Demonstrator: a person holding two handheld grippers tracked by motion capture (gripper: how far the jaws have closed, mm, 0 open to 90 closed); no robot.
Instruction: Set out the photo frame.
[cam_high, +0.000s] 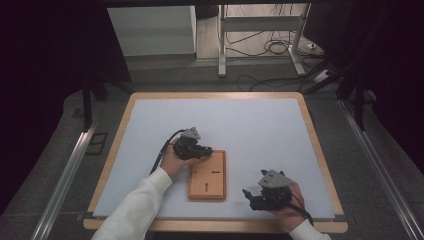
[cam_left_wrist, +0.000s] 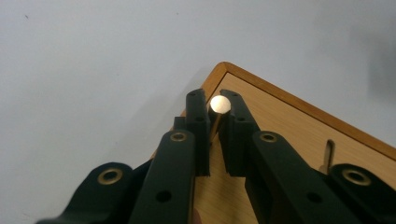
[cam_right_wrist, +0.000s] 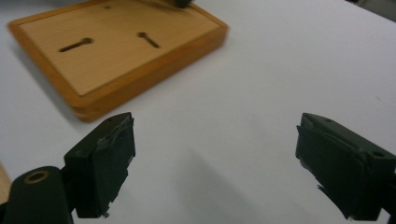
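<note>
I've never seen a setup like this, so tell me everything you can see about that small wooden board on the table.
The flat rectangular light-wood board has a darker orange-brown raised rim. It lies flat on the pale blue-grey table mat, near the front edge. Two keyhole-shaped slots are cut into its face. At its far left corner, the left claw is shut on a small round-headed brass-coloured pin.
</note>
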